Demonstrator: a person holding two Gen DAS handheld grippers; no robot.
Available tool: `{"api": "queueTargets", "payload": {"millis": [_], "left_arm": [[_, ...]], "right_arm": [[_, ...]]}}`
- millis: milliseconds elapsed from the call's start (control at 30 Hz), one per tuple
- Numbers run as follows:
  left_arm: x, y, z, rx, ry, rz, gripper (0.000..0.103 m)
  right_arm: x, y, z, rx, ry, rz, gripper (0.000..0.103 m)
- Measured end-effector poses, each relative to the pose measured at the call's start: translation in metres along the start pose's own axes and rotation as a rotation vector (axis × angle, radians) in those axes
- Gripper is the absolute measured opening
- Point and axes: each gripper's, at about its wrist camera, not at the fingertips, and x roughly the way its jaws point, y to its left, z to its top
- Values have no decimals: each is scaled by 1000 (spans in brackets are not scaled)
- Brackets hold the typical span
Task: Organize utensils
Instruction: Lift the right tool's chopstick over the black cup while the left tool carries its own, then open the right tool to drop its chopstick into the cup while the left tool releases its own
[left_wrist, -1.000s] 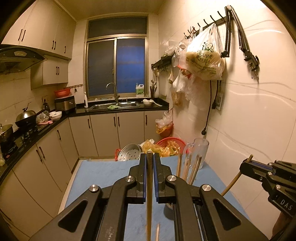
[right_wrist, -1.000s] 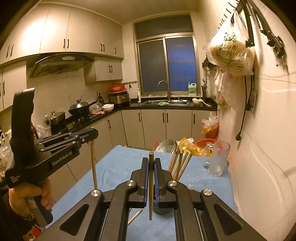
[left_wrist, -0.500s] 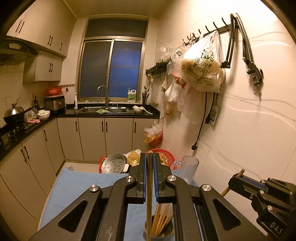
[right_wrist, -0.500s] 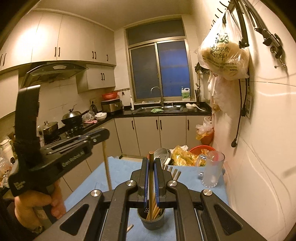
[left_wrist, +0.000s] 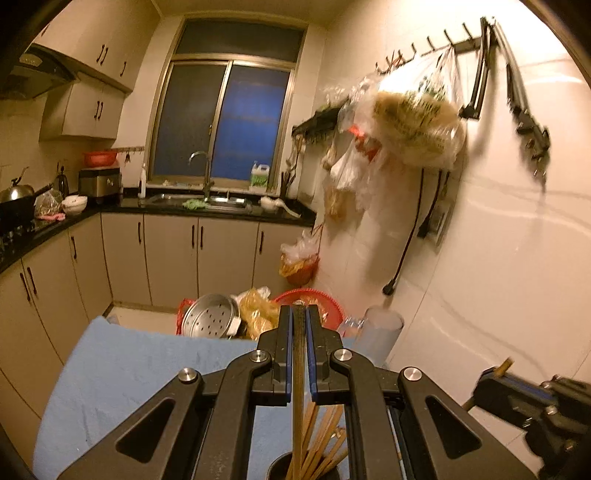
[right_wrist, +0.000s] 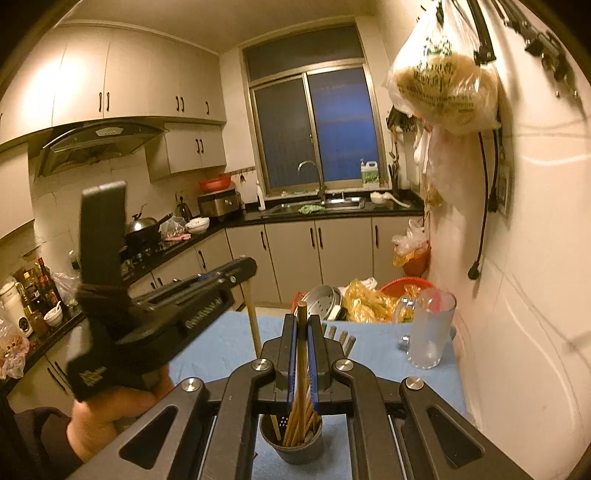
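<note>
— Grippers first? My left gripper (left_wrist: 299, 354) is clamped on a chopstick (left_wrist: 297, 398), its tip down in the holder (right_wrist: 291, 439).
— And the other?
— My right gripper (right_wrist: 302, 354) pinches another chopstick (right_wrist: 302, 347) above the holder on the bench (right_wrist: 373, 354). Next, I judge: lower, then release.

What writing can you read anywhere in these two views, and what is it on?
Nothing reads cleanly.
Plastic bag hanging on the wall: green print, too blurred.
Left gripper: white lettering on its side and handle, blurred.
Jug on the windowsill: green label, too small.
</note>
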Motion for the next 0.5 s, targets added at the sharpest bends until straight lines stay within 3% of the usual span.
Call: {"api": "queueTargets", "payload": {"millis": [500], "left_arm": [[-5,11,-45,22,83,37,7]], "right_arm": [[17,-6,-37,35,65,-4,6]]}}
